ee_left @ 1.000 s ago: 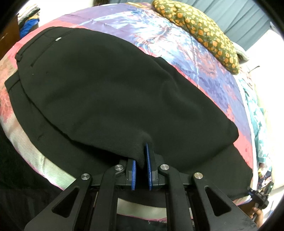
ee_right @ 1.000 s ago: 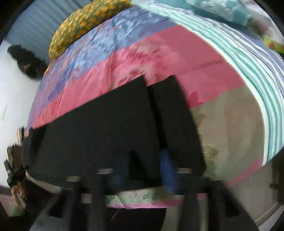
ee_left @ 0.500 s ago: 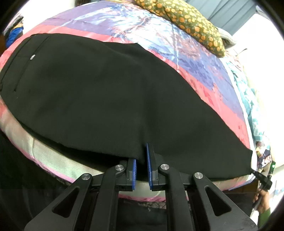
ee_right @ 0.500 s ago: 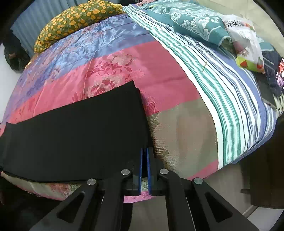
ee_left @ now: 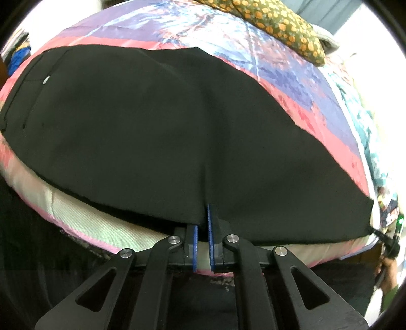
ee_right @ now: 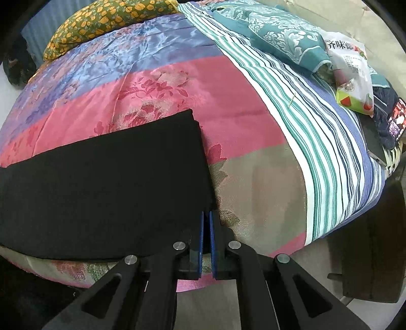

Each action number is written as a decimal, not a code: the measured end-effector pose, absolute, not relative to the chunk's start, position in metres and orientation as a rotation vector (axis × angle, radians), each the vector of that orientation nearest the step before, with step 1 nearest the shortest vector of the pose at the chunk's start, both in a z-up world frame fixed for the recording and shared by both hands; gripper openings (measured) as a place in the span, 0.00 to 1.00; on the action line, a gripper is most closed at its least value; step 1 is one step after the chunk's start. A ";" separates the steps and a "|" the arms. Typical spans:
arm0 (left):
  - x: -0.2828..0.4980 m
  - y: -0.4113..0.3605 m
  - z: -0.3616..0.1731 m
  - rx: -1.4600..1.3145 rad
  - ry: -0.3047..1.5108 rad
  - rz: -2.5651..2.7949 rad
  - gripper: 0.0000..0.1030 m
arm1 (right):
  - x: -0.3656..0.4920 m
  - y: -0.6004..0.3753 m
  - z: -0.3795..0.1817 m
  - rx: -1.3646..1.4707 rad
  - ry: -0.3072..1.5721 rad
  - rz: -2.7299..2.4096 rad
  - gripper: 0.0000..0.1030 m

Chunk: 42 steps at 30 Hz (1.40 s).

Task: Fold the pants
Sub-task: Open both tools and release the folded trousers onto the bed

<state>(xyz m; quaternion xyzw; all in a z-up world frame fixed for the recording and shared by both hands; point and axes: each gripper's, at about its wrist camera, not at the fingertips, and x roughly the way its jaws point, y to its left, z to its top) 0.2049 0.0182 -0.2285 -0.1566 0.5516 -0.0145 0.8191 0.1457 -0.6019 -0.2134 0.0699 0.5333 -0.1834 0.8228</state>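
Black pants (ee_left: pixel 165 132) lie flat along the near edge of a bed, folded lengthwise with one leg over the other. The waistband with a small button (ee_left: pixel 46 80) is at the far left. My left gripper (ee_left: pixel 202 223) is shut on the near edge of the pants around their middle. In the right wrist view the leg end (ee_right: pixel 106 182) stretches left, and my right gripper (ee_right: pixel 206 223) is shut on its near hem corner. The other gripper (ee_left: pixel 388 241) shows at the far right of the left wrist view.
The bed has a pink, purple and blue satin quilt (ee_right: pixel 157 83) and a striped sheet (ee_right: pixel 317 142). A yellow-spotted pillow (ee_right: pixel 106 17) lies at the head. A teal cushion (ee_right: pixel 281 35), a snack bag (ee_right: pixel 352 76) and dark items lie on the far right.
The loose bunched top leg has been pulled towards the near edge and laid flat over the lower leg. Both grippers have stayed shut on the fabric and have settled at the bed's edge.
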 end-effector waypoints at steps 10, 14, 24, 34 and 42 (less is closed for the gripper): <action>0.187 0.024 -0.220 -0.285 1.231 -0.005 0.44 | 0.139 -0.600 -0.205 0.178 1.086 -0.419 0.51; 0.154 0.043 -0.198 -0.299 1.216 -0.031 0.46 | 0.119 -0.587 -0.176 0.149 0.973 -0.479 0.64; 0.222 0.091 -0.226 -0.039 1.127 0.166 0.02 | 0.132 -0.458 -0.124 0.113 0.736 -0.294 0.81; 0.198 0.119 -0.218 -0.106 1.088 0.262 0.14 | 0.195 -0.369 -0.242 0.247 0.971 -0.108 0.82; 0.231 0.087 -0.173 -0.054 0.910 0.133 0.78 | 0.191 -0.369 -0.249 0.233 0.949 -0.108 0.90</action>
